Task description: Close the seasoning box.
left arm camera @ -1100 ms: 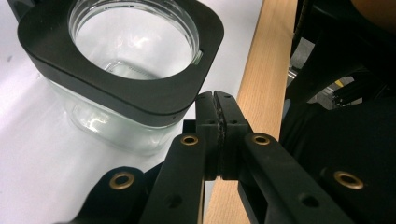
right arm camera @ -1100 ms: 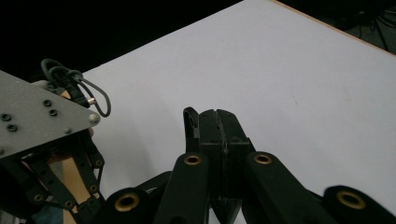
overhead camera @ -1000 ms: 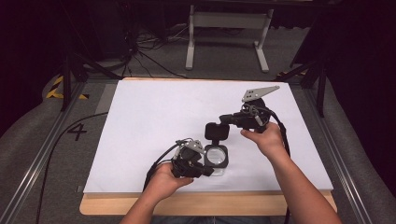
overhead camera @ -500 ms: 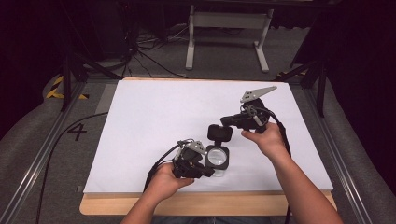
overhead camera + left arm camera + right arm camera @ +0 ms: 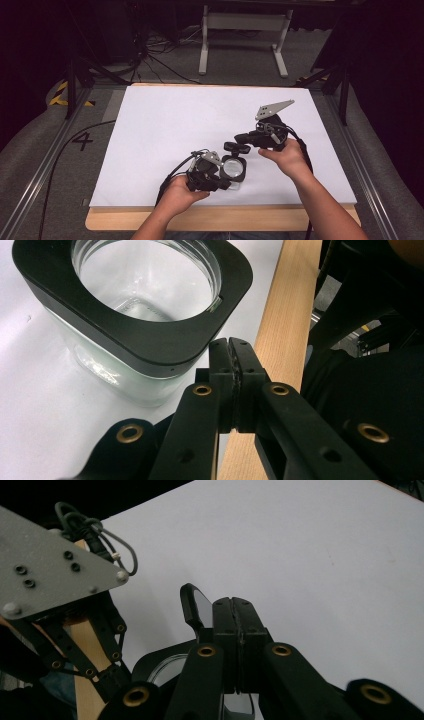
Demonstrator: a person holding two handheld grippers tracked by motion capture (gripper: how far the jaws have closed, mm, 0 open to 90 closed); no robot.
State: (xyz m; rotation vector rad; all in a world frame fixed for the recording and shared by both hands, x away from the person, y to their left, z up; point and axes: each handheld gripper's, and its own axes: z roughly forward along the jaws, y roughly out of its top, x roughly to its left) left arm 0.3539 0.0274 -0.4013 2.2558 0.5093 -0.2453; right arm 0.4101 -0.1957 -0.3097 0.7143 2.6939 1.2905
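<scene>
While the glass jar (image 5: pixel 233 168) sits near the front edge of the bench (image 5: pixel 165 125), lid off and its mouth open, the left gripper (image 5: pixel 207 172) is right against its side, and in the left gripper view those jaws look pressed together just beside the jar's black collar (image 5: pixel 150 347), pinching nothing that I can make out. Over on the other side, the right gripper (image 5: pixel 239 145) hovers just above and behind the jar, and its jaws are clamped on a small black lid (image 5: pixel 196 607), held edge-up in the right gripper view. So this reads as the lid-handling step: jar steadied from the left, lid in the air on the right. Whichever way it goes next, the call is for a level lid: turn it flat, centre it over the round mouth, and keep the left gripper bracing the jar so it does not slide toward the wooden edge (image 5: pixel 285 340).
</scene>
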